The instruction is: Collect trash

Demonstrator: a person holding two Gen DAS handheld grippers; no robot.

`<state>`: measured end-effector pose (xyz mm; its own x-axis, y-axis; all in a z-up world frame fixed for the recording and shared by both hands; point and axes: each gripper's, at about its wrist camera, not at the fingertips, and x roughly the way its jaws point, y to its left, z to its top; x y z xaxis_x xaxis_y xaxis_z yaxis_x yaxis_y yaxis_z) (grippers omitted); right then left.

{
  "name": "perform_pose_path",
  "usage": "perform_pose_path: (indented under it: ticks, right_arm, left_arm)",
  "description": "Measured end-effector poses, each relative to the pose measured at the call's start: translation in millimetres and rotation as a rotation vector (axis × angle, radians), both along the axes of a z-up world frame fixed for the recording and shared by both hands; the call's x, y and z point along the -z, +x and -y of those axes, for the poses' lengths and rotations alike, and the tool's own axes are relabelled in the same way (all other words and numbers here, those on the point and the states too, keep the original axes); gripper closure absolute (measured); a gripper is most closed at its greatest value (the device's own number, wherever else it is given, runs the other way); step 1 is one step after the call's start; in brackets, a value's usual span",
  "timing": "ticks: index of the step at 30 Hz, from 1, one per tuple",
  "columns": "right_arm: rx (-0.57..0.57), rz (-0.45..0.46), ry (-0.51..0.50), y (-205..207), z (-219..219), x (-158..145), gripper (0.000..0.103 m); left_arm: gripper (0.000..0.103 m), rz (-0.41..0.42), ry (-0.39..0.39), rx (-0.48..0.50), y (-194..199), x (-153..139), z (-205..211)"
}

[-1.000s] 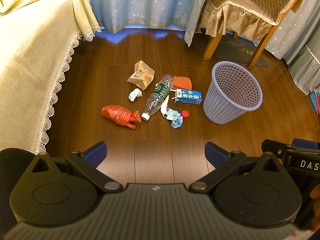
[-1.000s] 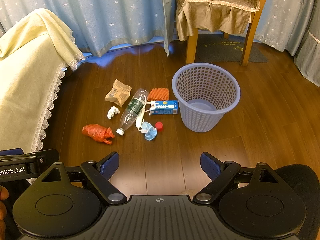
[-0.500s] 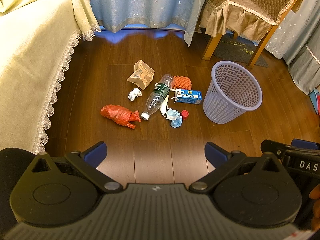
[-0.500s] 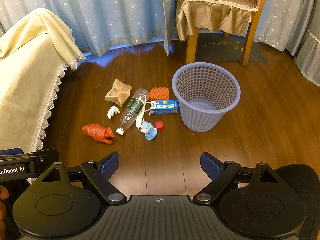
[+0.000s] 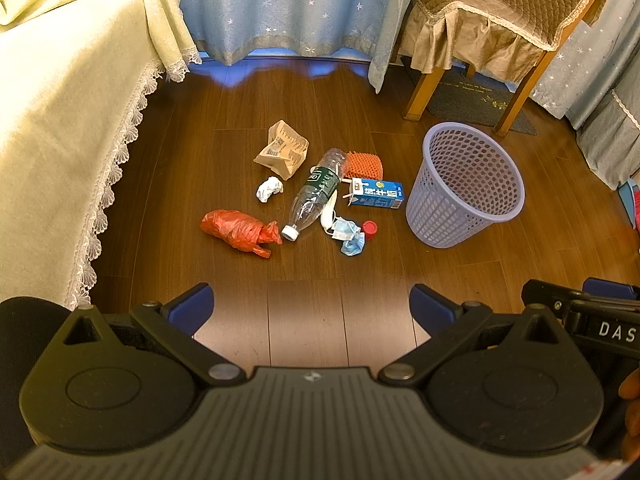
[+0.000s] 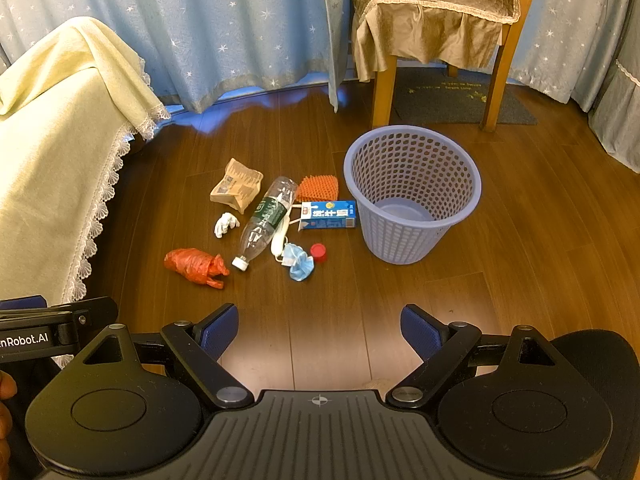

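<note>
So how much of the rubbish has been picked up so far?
Nothing looks done yet: the purple basket seems empty. Nothing is in hand either; the left tongs and right tongs are open, above bare floor. Left to collect: plastic bottle, milk carton, red bag, face mask and other scraps.

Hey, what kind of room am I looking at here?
Probably a home bedroom or living room: a wooden floor, star-print curtains, a fabric-covered wooden chair, and a lace-edged yellow cover over furniture.
</note>
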<state>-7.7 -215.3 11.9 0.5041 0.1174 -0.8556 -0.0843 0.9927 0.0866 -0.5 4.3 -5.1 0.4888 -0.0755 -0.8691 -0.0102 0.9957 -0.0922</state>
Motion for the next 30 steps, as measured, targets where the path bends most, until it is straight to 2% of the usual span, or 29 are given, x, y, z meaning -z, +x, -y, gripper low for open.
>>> perform_pose_path:
  ticks: [30]
  right_arm:
    - [-0.021, 0.025, -0.022, 14, 11, 7, 0.017]
  left_arm:
    - [0.001, 0.013, -0.022, 0.058, 20, 5, 5]
